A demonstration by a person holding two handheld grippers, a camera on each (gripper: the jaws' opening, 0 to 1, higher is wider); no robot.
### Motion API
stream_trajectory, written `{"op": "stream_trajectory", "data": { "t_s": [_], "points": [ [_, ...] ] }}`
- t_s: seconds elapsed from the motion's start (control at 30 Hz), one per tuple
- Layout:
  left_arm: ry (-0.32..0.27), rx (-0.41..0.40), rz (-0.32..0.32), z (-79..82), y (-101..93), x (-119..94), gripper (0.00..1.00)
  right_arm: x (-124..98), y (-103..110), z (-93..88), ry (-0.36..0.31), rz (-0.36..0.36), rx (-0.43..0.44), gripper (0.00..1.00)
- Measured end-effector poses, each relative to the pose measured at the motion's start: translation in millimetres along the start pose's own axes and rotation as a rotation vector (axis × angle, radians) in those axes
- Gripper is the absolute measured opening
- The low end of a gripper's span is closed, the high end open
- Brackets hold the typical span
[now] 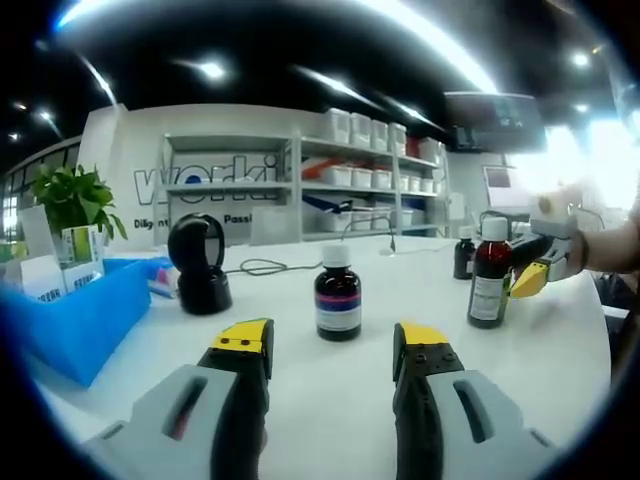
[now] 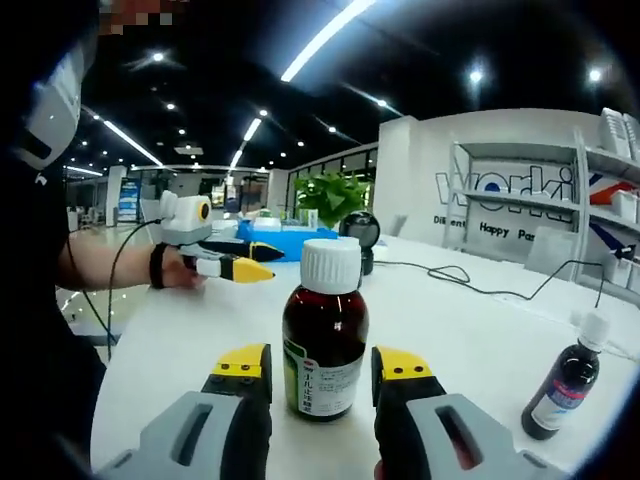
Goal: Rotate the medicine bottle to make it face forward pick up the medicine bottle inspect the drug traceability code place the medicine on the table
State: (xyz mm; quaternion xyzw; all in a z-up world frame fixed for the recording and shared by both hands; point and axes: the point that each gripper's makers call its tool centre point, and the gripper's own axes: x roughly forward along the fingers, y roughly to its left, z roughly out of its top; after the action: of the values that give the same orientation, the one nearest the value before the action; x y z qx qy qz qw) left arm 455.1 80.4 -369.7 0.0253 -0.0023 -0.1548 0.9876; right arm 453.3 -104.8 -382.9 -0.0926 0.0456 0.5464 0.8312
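The brown medicine bottle [image 2: 323, 340], with a white cap and a white-and-green label, stands upright on the white table [image 2: 180, 350]. My right gripper [image 2: 323, 362] is open, one jaw on each side of the bottle and a small gap on the left. In the left gripper view the same bottle [image 1: 490, 275] stands at the right, with the right gripper [image 1: 528, 276] at its side. My left gripper [image 1: 332, 337] is open and holds nothing; a small dark bottle [image 1: 337, 295] stands just beyond its jaws. A hand holds the left gripper [image 2: 260, 260] above the table's far left.
A black scanner stand [image 1: 200, 265] with its cable sits behind and to the left. A blue bin [image 1: 85, 315] and a potted plant [image 1: 72, 200] are at the far left. Another small dark bottle [image 1: 463, 255] stands behind the brown one. Shelves [image 1: 350, 160] line the back wall.
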Motion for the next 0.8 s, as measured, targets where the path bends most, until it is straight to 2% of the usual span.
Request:
{"op": "stream_trajectory", "data": {
  "t_s": [0.27,0.8],
  "points": [
    [0.001,-0.001,-0.003,-0.2,-0.3,0.2,0.39,6.2,-1.3,-2.3,-0.013,-0.048,0.034,0.29],
    [0.001,-0.003,-0.004,-0.6,0.0,0.5,0.39,4.3,3.3,-1.6,-0.026,-0.047,0.079,0.28]
  ]
}}
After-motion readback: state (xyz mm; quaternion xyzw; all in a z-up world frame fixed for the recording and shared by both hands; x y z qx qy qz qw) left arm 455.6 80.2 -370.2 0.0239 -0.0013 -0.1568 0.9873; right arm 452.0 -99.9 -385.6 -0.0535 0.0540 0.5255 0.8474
